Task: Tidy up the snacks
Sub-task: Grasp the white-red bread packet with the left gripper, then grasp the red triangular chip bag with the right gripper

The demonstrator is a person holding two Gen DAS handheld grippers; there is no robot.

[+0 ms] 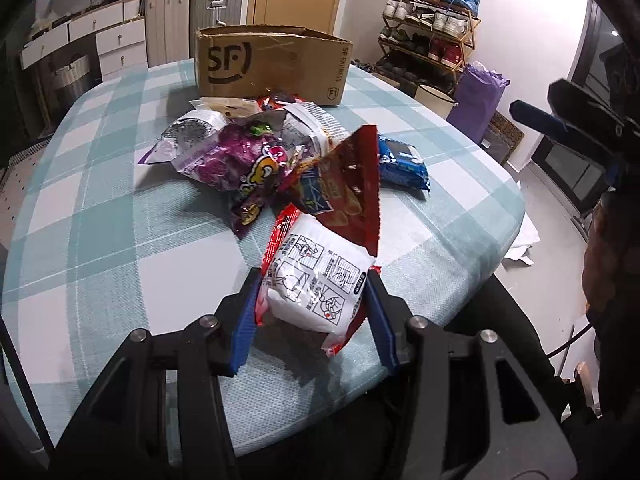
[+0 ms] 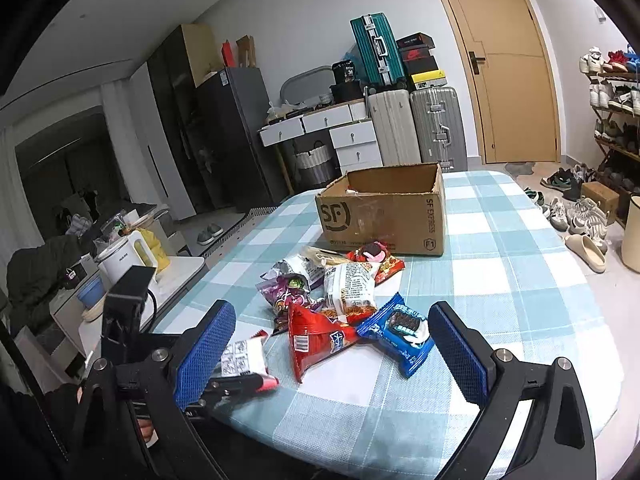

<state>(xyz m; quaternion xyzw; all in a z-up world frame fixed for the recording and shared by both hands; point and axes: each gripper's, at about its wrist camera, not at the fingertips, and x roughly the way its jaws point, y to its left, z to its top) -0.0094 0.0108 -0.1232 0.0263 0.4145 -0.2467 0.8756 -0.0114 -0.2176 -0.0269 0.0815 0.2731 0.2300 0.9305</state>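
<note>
My left gripper point(image 1: 314, 280) is shut on a white and red snack packet point(image 1: 316, 284), held just above the table's near edge; the packet also shows in the right wrist view point(image 2: 244, 358). A pile of snacks lies mid-table: a red bag point(image 2: 316, 338), a blue cookie pack point(image 2: 400, 330), a purple candy bag point(image 1: 236, 160) and a white noodle packet point(image 2: 350, 282). An open cardboard box point(image 2: 384, 216) stands behind the pile. My right gripper point(image 2: 332, 344) is open and empty, above the table's near edge, in front of the red bag and cookie pack.
The table has a blue-checked cloth point(image 2: 520, 280). A side counter with a white kettle point(image 2: 124, 258) stands to the left. Suitcases point(image 2: 416, 128), drawers and a door are behind. A shoe rack point(image 1: 430, 28) and loose shoes point(image 2: 580, 216) are to the right.
</note>
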